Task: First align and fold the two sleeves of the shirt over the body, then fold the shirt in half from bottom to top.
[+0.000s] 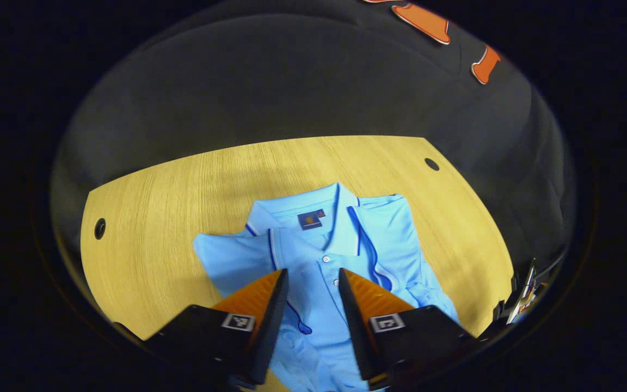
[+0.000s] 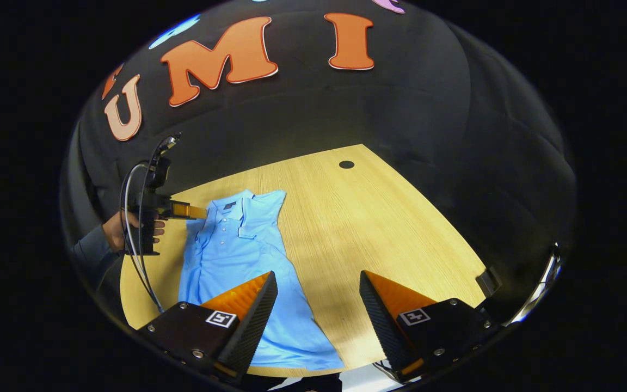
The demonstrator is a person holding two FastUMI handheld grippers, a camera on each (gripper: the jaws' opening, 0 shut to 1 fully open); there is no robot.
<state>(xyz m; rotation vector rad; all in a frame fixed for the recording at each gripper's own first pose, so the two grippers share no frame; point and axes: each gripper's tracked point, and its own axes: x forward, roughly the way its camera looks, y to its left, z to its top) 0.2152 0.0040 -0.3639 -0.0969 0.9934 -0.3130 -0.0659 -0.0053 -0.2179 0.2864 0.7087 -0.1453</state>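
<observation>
Here, the shirt (image 2: 248, 272) lies flat on the wooden table (image 2: 389, 228), a long narrow shape running from the collar (image 1: 313, 218) at centre frame in the left gripper view down to the hem at the lower middle of the right gripper view. Both sleeves look already folded in over the body, so you are likely at the bottom-to-top fold. Your left gripper (image 1: 312, 294) hangs above the button placket, low centre of its own view, jaws apart with nothing between them; in the right gripper view it sits at mid-left, held by a hand (image 2: 123, 231) beside the collar end. Your right gripper (image 2: 319, 299) hovers over the hem end, jaws wide apart, one finger over the cloth and the other over bare table, gripping nothing. For a clean fold, bring the left gripper down to the hem as well, so each gripper takes one bottom corner. Pinch only the hem layers, lift together and level, and carry the edge straight up to the shoulders without dragging the tucked sleeves loose. The right sleeve's folded edge near the placket looks a little rumpled; watch it as the cloth passes over. Lay the hem just below the collar, then release. No containers here: two small round holes (image 1: 431, 164) in the tabletop, nothing in them that you can make out.
</observation>
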